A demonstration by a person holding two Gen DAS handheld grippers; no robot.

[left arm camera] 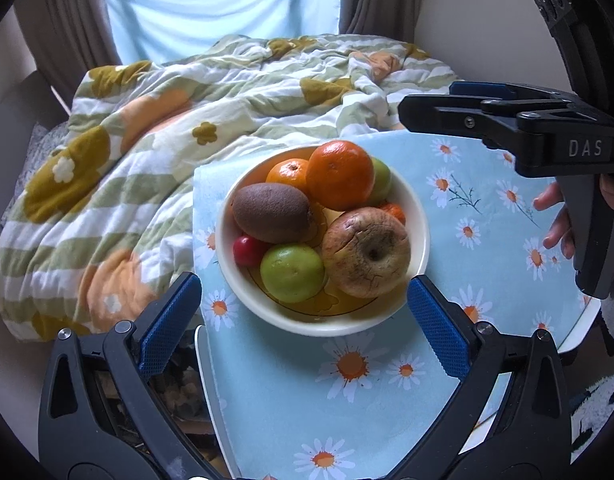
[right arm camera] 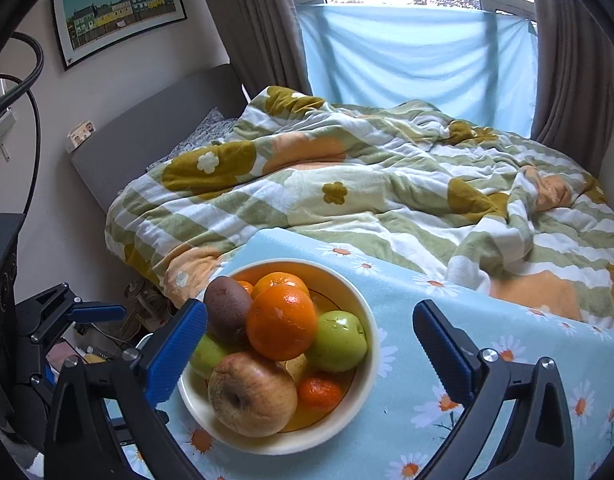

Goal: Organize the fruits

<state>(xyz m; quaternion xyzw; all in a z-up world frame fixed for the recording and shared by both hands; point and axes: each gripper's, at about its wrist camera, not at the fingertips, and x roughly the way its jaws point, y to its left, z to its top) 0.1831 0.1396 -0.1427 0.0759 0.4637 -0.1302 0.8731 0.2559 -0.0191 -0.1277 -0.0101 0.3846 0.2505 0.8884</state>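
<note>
Take the bowl (left arm camera: 421, 220) as your landmark: it sits on the daisy-print bench (left arm camera: 487, 216) by the bed (right arm camera: 347, 184), and every fruit you can see is already piled inside it. Going left to right across the bowl from your left tool (left arm camera: 303, 316), you meet the small red fruit (left arm camera: 247, 250) and the kiwi (left arm camera: 273, 213), long axis running across your view, then the green apple (left arm camera: 293, 274), the big orange (left arm camera: 339, 175) behind it, and the wrinkled apple (left arm camera: 367, 252) on the right. Your left tool is spread wide and holds nothing, with the bowl straight ahead between its fingers. Your right tool (right arm camera: 309, 344) is also fully spread and empty, hanging above the bowl on its right side, with the orange and wrinkled apple nearest below it. Both tools look about equally near, so any next pick likely turns on which side of the bowl the fruit lies.
</note>
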